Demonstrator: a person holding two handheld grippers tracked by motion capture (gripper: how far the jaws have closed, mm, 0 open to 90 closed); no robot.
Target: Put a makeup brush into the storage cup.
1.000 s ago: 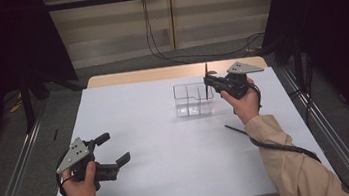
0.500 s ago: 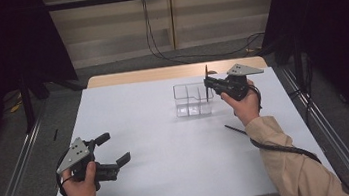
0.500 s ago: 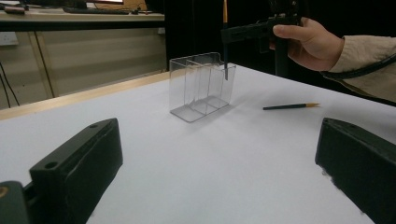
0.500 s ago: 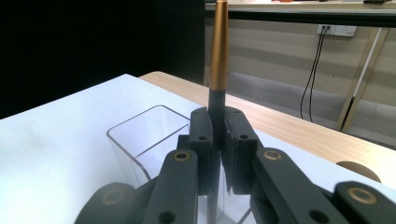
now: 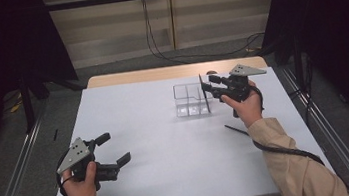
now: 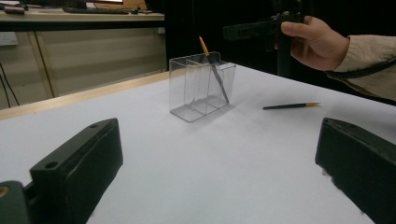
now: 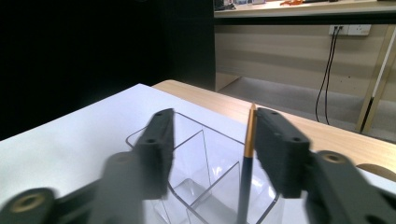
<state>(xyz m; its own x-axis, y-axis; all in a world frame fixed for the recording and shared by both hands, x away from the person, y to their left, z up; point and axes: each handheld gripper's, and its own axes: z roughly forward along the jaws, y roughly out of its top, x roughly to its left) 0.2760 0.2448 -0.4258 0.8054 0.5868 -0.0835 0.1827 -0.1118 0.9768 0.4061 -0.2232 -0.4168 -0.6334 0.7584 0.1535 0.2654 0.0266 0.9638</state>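
Note:
A clear plastic organizer (image 5: pixel 190 107) (image 6: pixel 194 93) (image 7: pixel 187 186) with several compartments stands on the white table at the back right. A dark brush with an orange end (image 5: pixel 203 93) (image 6: pixel 214 70) (image 7: pixel 247 154) leans in its right compartment. Just above it, my right gripper (image 5: pixel 206 87) (image 7: pixel 215 140) is open. Its jaws have just been opening, and the brush stands free between them, close to the right jaw. A second brush (image 5: pixel 237 130) (image 6: pixel 289 106) lies flat beside my right forearm. My left gripper (image 5: pixel 114 148) (image 6: pixel 219 154) rests open at the front left, holding nothing.
The white table (image 5: pixel 168 144) has a bare wooden strip (image 5: pixel 149 75) along its far edge. Metal rails (image 5: pixel 328 134) run along both sides of it. Cables hang at the back wall. A cable trails from my right gripper along the sleeve.
The right gripper's jaws have spread apart and let go of the brush, which now stands in the organizer. Both hands have kept their places.

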